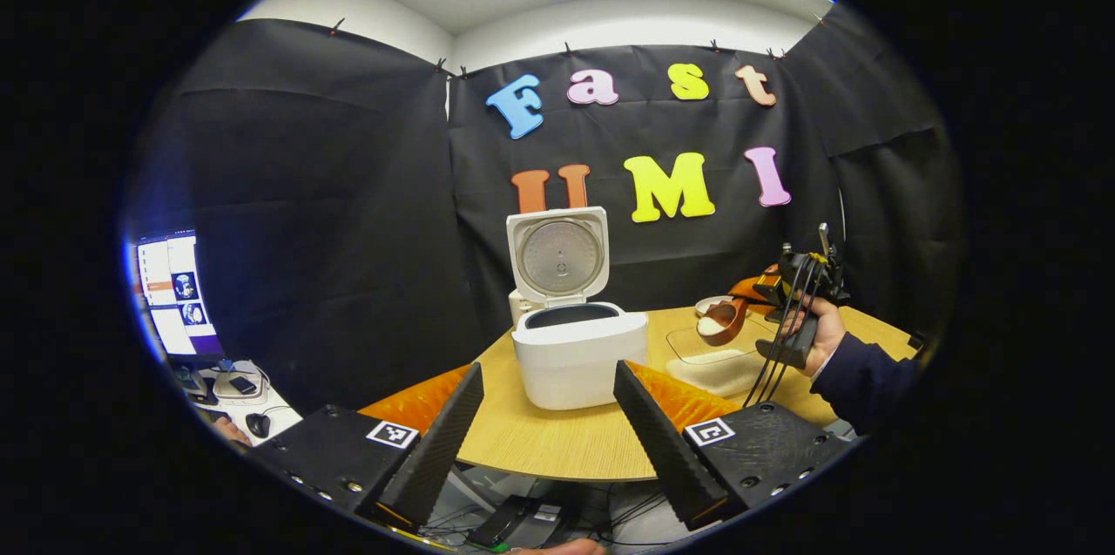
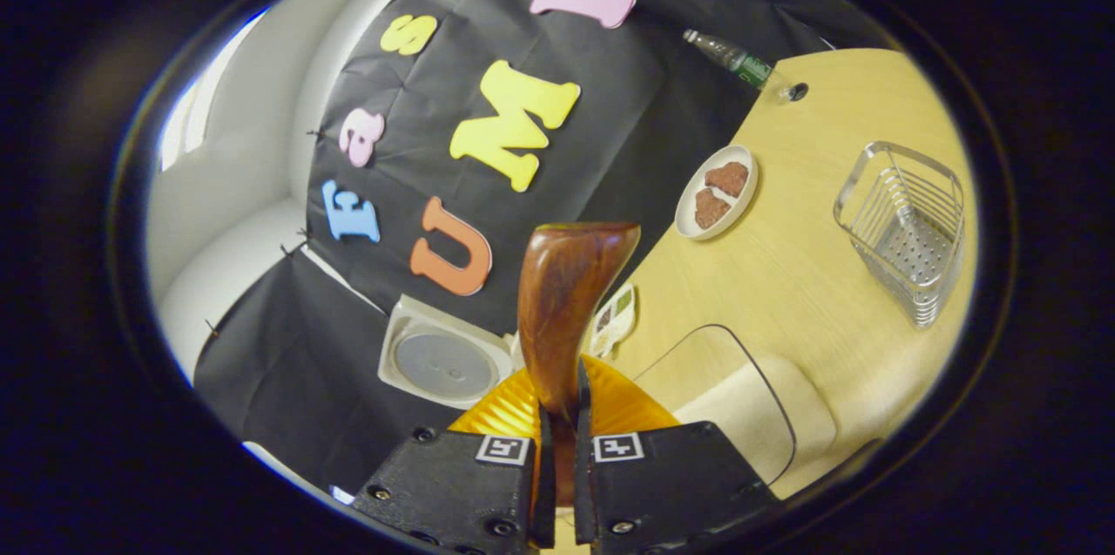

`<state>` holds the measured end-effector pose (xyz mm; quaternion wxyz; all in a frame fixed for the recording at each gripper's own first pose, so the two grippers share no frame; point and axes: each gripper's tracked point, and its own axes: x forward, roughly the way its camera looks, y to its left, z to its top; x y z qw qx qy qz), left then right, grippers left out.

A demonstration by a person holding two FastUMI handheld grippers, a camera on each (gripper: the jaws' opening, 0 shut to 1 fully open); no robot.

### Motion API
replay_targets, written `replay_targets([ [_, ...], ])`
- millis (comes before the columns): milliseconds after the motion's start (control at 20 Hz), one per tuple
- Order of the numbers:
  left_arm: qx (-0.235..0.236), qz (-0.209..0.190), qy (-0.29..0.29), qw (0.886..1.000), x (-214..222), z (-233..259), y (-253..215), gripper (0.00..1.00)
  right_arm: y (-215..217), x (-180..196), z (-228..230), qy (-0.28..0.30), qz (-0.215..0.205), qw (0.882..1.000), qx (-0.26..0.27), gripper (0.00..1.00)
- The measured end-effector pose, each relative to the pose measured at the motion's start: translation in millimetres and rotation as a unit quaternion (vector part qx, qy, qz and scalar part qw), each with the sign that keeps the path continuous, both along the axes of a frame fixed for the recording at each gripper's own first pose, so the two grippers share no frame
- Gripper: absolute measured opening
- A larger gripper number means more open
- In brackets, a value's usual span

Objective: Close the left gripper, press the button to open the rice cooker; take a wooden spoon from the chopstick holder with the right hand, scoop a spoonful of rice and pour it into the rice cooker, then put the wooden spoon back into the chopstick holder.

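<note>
A wooden spoon [image 2: 566,302] loaded with white rice [image 1: 711,325] hangs above the worktop [image 1: 566,442], its handle clamped between the two fingers of the right gripper [image 2: 557,442]. In the right gripper view the spoon's long axis runs straight away from the gripper toward 12 o'clock, bowl end farthest out, with the brown underside of the bowl facing the camera. In the left gripper view the same spoon [image 1: 723,320] points its bowl toward 9 o'clock, at the rice cooker [image 1: 579,355], and sits near it but apart from it, above a clear tray of rice [image 1: 710,359].

The rice cooker stands open at the middle of the worktop, its lid [image 1: 558,254] upright at 12 o'clock over the dark pot opening. A hand [image 1: 819,333] in a dark sleeve [image 1: 862,376] holds the right gripper [image 1: 775,289] at 3 o'clock of the cooker.

The left gripper [image 1: 549,433] hovers off the worktop's near edge, fingers spread wide apart and holding nothing, the cooker framed between them.

In the right gripper view, a wire chopstick holder [image 2: 906,228] lies at 2 o'clock, a white dish [image 2: 716,192] with brown food at 1 o'clock, and a bottle [image 2: 732,58] beyond it.
</note>
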<state>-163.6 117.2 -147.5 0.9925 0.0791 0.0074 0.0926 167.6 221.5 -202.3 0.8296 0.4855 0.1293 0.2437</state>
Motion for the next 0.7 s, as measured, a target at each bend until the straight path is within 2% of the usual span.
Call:
replay_targets([
  [150, 0.001, -0.002, -0.003, 1.0, 1, 3, -1, 0.95, -11, -12, 29, 0.022, 0.001, 0.995, 0.101, 0.13],
  [200, -0.002, -0.003, -0.004, 1.0, 1, 4, -3, 0.95, -12, -14, 38, 0.027, 0.003, 0.992, 0.125, 0.11],
  [250, -0.005, -0.003, -0.006, 1.0, 2, 7, -3, 0.95, -11, -16, 43, 0.035, 0.007, 0.989, 0.144, 0.13],
  [350, -0.009, 0.002, -0.009, 1.0, 8, 14, 0, 0.95, -3, -22, 55, 0.06, 0.029, 0.98, 0.187, 0.15],
  [450, -0.016, 0.013, -0.014, 1.0, 17, 23, 6, 0.95, 8, -27, 72, 0.077, 0.067, 0.969, 0.225, 0.13],
  [550, -0.024, 0.015, -0.016, 0.999, 27, 28, 7, 0.95, 10, -24, 75, 0.087, 0.079, 0.965, 0.235, 0.13],
  [700, -0.019, 0.02, -0.006, 1.0, 44, 33, 11, 0.96, 8, -3, 85, 0.081, 0.059, 0.969, 0.228, 0.13],
])
